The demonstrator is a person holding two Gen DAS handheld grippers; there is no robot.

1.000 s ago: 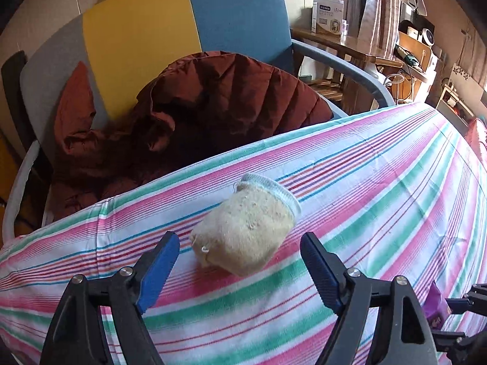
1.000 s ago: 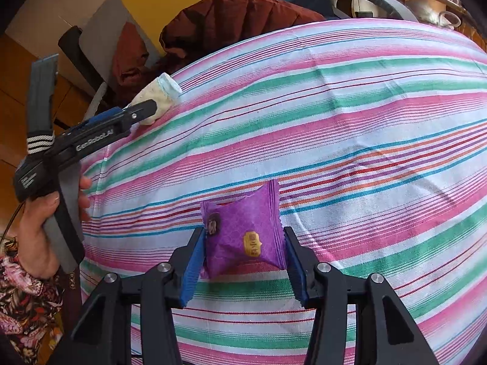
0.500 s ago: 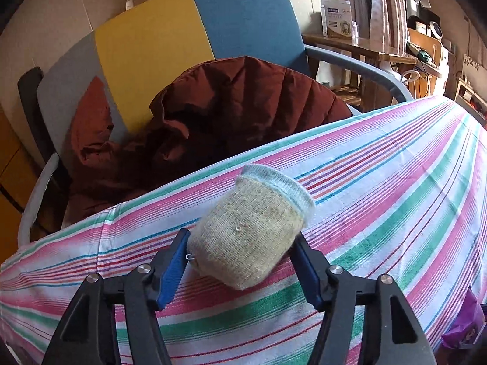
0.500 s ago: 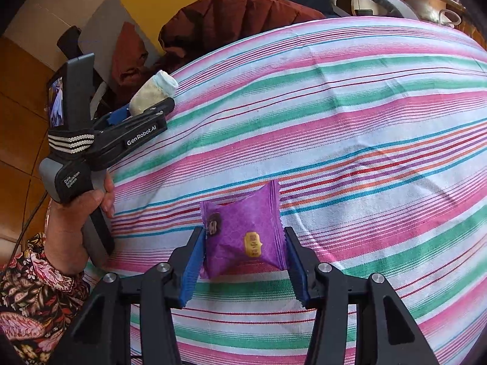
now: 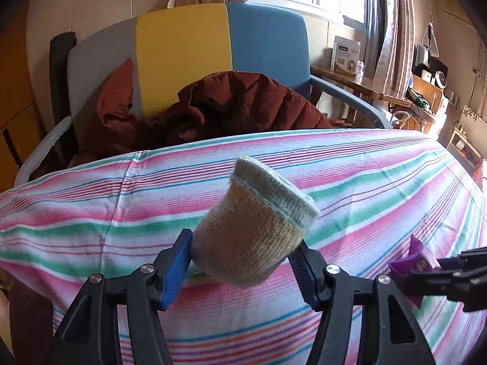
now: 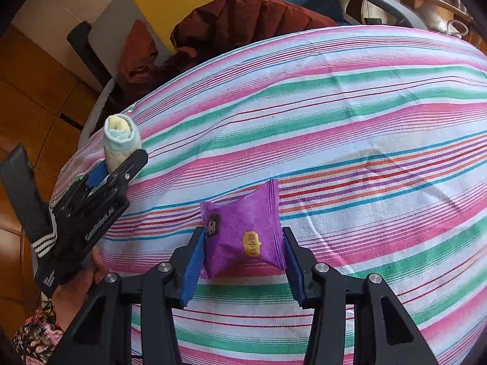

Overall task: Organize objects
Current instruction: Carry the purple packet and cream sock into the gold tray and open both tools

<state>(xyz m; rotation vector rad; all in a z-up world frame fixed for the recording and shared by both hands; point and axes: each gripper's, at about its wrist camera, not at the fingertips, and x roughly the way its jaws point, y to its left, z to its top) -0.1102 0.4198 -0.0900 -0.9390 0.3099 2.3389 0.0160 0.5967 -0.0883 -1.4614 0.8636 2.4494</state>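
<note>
On the left, our left gripper (image 5: pixel 245 266) has the rolled sock (image 5: pixel 252 228) between its blue pads, which press its sides as the jaws go on closing; the sock looks lifted off the striped cloth (image 5: pixel 91 213), near the table's far left edge, with the chair (image 5: pixel 182 48) and brown jacket (image 5: pixel 231 103) behind. To the right, our right gripper (image 6: pixel 242 264) is clamped on the purple packet (image 6: pixel 243 231), jaws narrowing, just above the cloth's middle. We judge the task at its early stage: both things are picked up, neither is placed, and we see no bin or tray to receive them.
</note>
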